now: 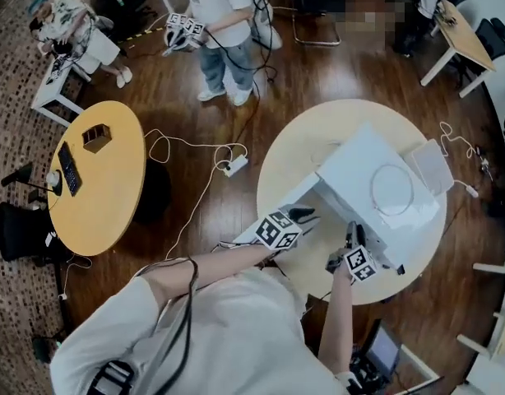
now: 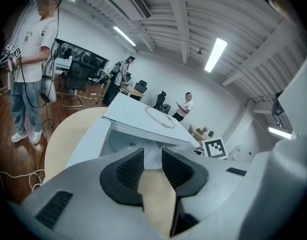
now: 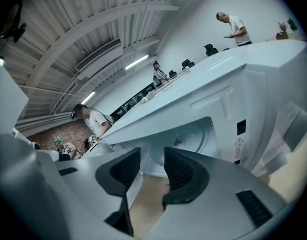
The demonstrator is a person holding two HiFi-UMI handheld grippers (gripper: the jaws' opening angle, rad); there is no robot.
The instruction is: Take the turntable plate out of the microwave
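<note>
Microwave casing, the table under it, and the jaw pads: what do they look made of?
Microwave casing: probably painted sheet metal, smooth white with crisp folded edges and soft sheen.
Table: pale wood or laminate, matte, even colour; no grain visible.
Pads on the left gripper jaws: likely black rubber, matte, with ribbed texture.

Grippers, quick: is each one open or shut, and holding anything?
Left gripper: open, holding nothing.
Right gripper: open, holding nothing.

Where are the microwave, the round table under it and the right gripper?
microwave point(image 1: 355, 167): head view, on its white top.
round table point(image 1: 294, 142): head view, bare surface left of the microwave.
right gripper point(image 3: 152, 156): right gripper view, midway between its fingertips.
</note>
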